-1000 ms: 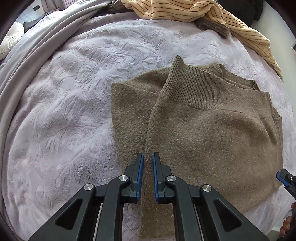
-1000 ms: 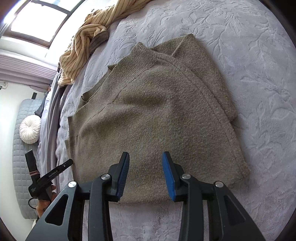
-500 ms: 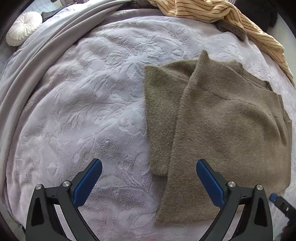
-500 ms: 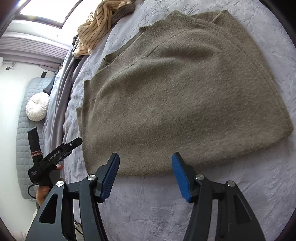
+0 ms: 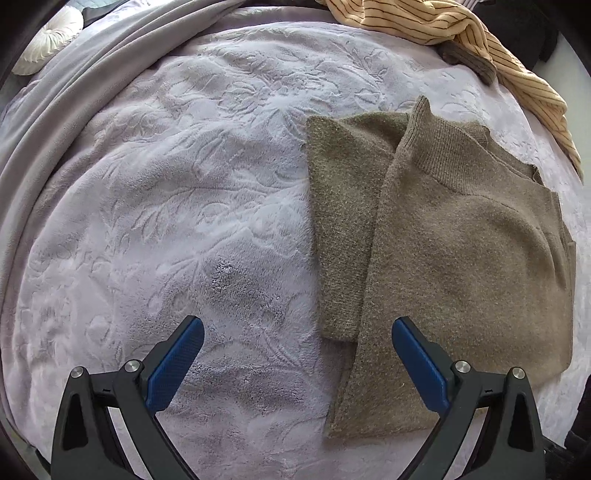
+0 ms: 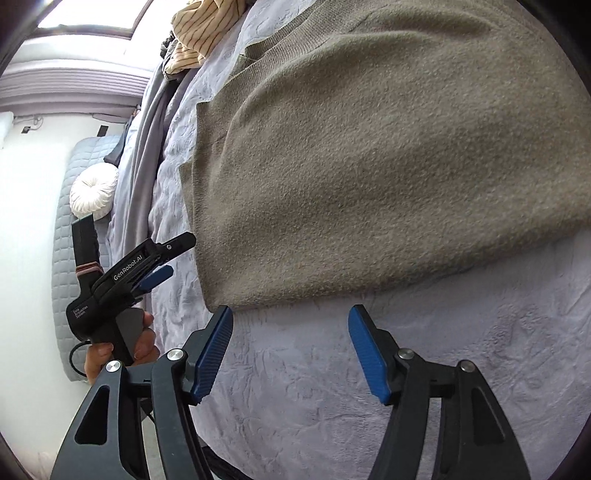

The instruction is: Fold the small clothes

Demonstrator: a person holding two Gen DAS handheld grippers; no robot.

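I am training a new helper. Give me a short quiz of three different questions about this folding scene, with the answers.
1. True or false: the left gripper grips the brown sweater.
2. Which garment is bunched at the far edge of the bed: A striped yellow, B plain white, C blue denim?
3. Fill in: the sweater lies on a pale, embossed ____.

Key:
1. False; its jaws stand wide open, pressing nothing.
2. A, the striped garment.
3. Blanket.
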